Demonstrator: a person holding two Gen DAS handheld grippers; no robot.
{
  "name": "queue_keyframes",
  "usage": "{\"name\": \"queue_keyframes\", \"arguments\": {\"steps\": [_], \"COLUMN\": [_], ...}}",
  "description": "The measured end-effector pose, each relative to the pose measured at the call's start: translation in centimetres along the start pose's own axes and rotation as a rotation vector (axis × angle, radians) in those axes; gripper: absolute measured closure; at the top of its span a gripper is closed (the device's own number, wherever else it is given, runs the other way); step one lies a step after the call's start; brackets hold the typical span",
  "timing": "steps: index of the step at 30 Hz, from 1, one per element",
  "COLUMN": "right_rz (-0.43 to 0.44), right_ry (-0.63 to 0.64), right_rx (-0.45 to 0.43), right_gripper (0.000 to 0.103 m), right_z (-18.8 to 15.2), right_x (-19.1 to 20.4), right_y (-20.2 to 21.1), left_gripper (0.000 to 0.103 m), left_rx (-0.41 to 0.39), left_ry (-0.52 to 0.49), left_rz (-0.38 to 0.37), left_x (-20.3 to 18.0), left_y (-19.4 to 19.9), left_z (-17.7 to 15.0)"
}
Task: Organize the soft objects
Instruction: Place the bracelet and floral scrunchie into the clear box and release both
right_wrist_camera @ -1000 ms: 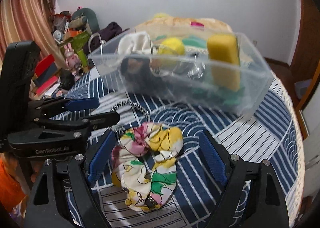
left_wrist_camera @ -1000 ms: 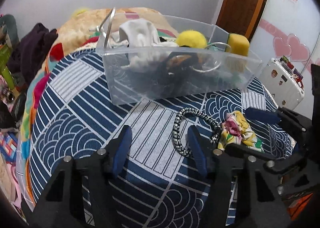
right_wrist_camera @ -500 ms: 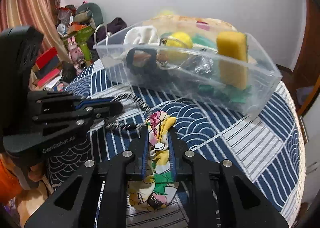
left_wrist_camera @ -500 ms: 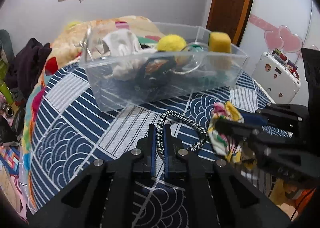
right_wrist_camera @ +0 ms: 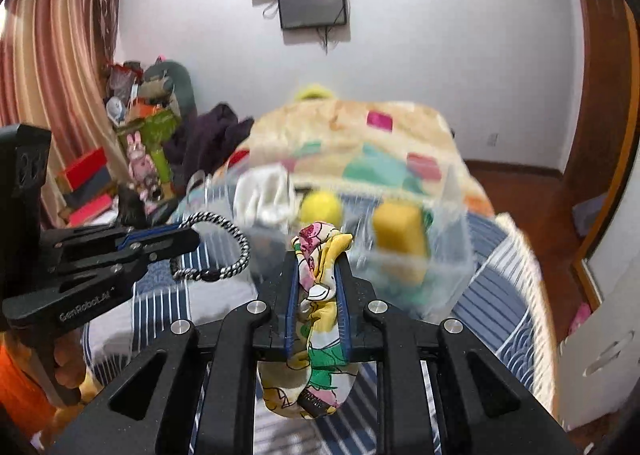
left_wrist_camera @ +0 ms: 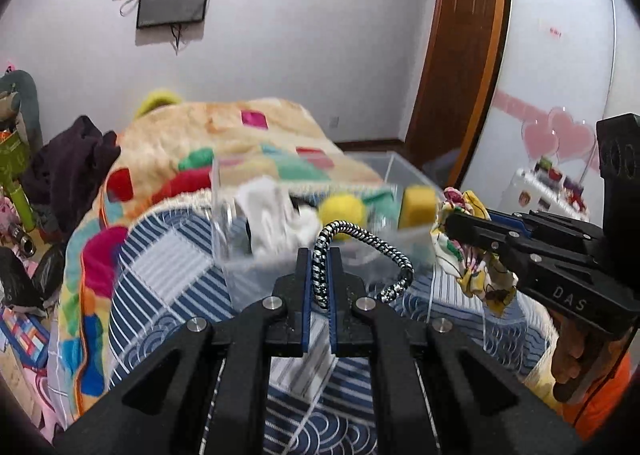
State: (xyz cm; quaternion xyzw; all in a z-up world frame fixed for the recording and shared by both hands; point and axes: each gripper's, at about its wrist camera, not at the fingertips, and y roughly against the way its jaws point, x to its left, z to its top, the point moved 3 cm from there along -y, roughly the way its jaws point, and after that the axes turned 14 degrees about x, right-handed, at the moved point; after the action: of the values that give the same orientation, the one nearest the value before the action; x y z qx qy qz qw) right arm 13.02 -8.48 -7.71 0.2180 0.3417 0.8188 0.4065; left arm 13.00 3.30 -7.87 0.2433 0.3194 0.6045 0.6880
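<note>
My left gripper (left_wrist_camera: 319, 255) is shut on a black-and-white braided hair band (left_wrist_camera: 372, 251) and holds it in the air above the bed; it also shows in the right wrist view (right_wrist_camera: 224, 251). My right gripper (right_wrist_camera: 318, 259) is shut on a floral fabric scrunchie (right_wrist_camera: 320, 295), lifted off the bed; the scrunchie also shows in the left wrist view (left_wrist_camera: 468, 247). Ahead of both stands a clear plastic bin (left_wrist_camera: 240, 247) holding a white cloth (left_wrist_camera: 268, 203), a yellow ball (left_wrist_camera: 342, 209) and a yellow sponge (left_wrist_camera: 418, 203).
The bin stands on a bed with a blue-and-white patterned cover (left_wrist_camera: 160, 275) and a colourful blanket (left_wrist_camera: 224, 135) behind. Clutter and dark clothes (right_wrist_camera: 208, 139) lie at the left. A wooden door (left_wrist_camera: 460, 55) and a white case (left_wrist_camera: 540, 191) are at the right.
Both grippers closed on their items, then lifted them off the bed. The view has tilted up, and the bin now sits lower and blurred in both views.
</note>
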Motion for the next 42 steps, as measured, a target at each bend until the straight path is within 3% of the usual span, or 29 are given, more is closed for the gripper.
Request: {"name": "queue_keyframes", "arguments": {"steps": [6, 12, 26, 31, 33, 37, 39, 42], "right_rz": [-0.047, -0.069, -0.087, -0.099, -0.104, -0.084, -0.061, -0.06], "right_ry": [0.001, -0.018, -0.05, -0.029, -0.02, -0.004, 0.002, 0.012], "right_rx": [-0.078, -0.088, 0.067, 0.08, 0.081, 0.089, 0.085, 0.063], "right_gripper": [0.088, 0.088, 0.088, 0.087, 0.084, 0.075, 0.058, 0.048], "right_z": [2.7, 4.7, 4.1, 3.7, 3.7, 3.5, 3.5, 3.4], "right_x": [0.0, -0.5, -1.8, -1.6, -1.5, -1.5, -1.6, -1.4], "right_y": [0.9, -0.2, -5.9, -5.8, -5.7, -5.4, -5.2, -4.2], "left_gripper": [0.097, 0.097, 0.097, 0.097, 0.096, 0.083, 0.075, 0.065], "left_rx": [-0.043, -0.038, 0.079, 0.094, 0.099, 0.098, 0.095, 0.083], "left_ry": [0.019, 0.034, 0.044, 0.052, 0.056, 0.052, 0.054, 0.066], "left_rz": [0.016, 0.038, 0.092, 0.077, 0.061, 0.058, 0.062, 0.047], "left_x": [0.3, 0.9, 1.8, 2.0, 2.0, 2.1, 2.1, 2.2], "left_y": [0.3, -1.3, -7.5, -7.9, -7.7, -7.2, -6.9, -6.0], "left_z": [2.3, 3.9, 3.7, 3.2, 3.1, 2.8, 2.7, 2.3]}}
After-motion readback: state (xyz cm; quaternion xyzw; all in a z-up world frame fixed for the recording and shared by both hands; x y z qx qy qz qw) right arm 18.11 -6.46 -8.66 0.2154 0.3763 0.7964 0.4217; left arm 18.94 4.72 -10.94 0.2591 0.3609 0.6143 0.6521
